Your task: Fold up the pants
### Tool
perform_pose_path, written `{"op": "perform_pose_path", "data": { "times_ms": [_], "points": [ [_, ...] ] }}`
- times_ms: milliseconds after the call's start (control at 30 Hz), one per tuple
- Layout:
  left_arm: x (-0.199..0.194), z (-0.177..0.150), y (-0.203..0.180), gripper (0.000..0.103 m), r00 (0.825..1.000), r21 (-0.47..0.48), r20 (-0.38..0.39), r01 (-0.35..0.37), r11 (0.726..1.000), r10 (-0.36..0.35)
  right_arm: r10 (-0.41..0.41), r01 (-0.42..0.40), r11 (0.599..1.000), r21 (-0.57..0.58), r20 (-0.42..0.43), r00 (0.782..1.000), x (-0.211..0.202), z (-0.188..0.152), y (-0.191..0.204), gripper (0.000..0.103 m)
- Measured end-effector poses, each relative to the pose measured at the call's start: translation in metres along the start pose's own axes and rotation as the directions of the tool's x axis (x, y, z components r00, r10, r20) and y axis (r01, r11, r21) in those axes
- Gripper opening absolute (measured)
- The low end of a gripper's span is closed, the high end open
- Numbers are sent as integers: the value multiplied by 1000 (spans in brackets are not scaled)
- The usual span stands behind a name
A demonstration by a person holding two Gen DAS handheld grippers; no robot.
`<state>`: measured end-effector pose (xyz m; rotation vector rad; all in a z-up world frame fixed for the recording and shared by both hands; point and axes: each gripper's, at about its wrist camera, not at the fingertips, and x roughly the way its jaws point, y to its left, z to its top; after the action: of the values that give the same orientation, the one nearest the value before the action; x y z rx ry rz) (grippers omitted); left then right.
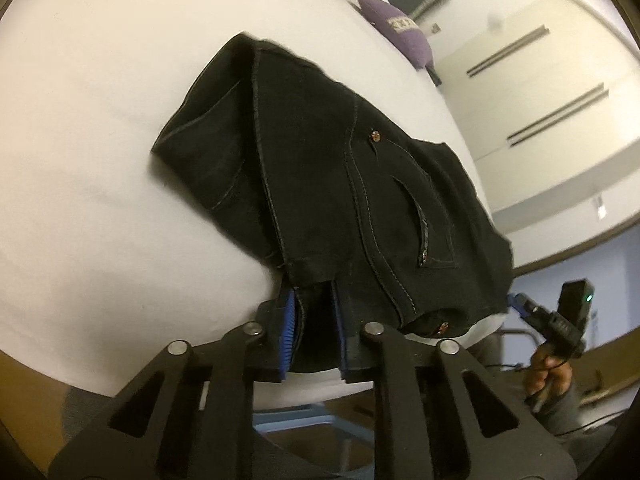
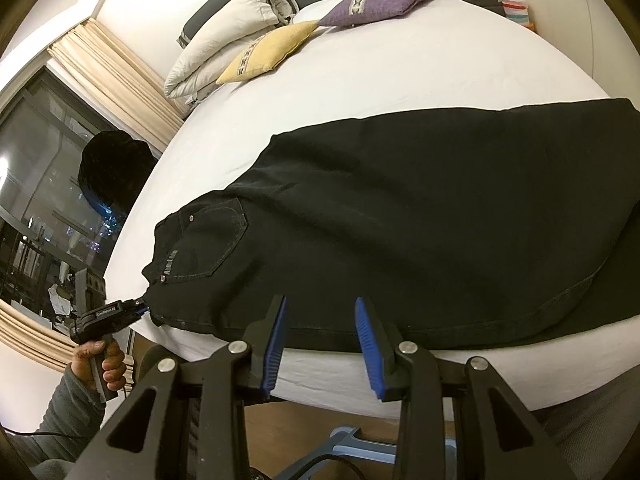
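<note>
Black jeans [image 2: 400,220] lie on the white bed [image 2: 400,64], waist end at the left near the bed's edge, legs running to the right. In the left wrist view the jeans [image 1: 340,184] fill the middle, and my left gripper [image 1: 316,300] is shut on the waistband at the bed's edge. It also shows in the right wrist view [image 2: 138,306], gripping the waist corner. My right gripper [image 2: 320,312] is open and empty, just at the near hem of the jeans, and shows in the left wrist view [image 1: 516,300] at the right.
A yellow cushion [image 2: 272,52], a purple cushion [image 2: 384,0] and a folded white duvet [image 2: 224,36] lie at the head of the bed. A dark window [image 2: 44,184] with curtains is at the left. A wall [image 1: 540,100] stands beyond the bed.
</note>
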<state>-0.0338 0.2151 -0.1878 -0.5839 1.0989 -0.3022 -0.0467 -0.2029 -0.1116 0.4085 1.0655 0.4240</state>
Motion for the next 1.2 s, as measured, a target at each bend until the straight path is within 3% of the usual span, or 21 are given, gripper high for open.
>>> {"op": "perform_pose_path", "data": {
  "times_ms": [200,367,433,633,733,800,900,967,1100,1200],
  "points": [
    [-54,60,-32,9,992,115,123,-20,993,6,3,-3,1000,5,-6,1000,6,1,-1,38],
    [-71,108,-72,9,984,277,166,-108,955,63,6,-6,1000,10,-2,1000,7,1,0,38],
    [-59,108,-65,10,984,292,141,-146,945,109,5,-5,1000,11,-10,1000,9,0,0,38],
    [-23,62,4,10,986,177,37,-168,970,164,13,-11,1000,24,-59,998,21,-6,-5,38],
    [-21,52,16,10,988,112,77,-145,983,137,11,-6,999,41,-100,995,29,-7,-7,38],
    [-30,52,6,10,984,122,119,-144,982,129,36,-31,998,55,-90,995,26,-7,-7,38],
    [-50,59,-9,10,981,148,163,-130,980,105,69,-61,989,137,-51,996,19,-4,-24,58],
    [-50,61,-12,11,982,161,154,-136,978,111,91,-84,967,240,-19,996,16,-3,-44,70],
    [-30,50,14,15,987,100,37,-159,982,156,146,-167,850,500,81,986,5,-8,-105,70],
    [-50,42,7,16,985,57,106,-140,988,134,168,-237,753,614,169,971,-17,-15,-145,71]
  ]
}}
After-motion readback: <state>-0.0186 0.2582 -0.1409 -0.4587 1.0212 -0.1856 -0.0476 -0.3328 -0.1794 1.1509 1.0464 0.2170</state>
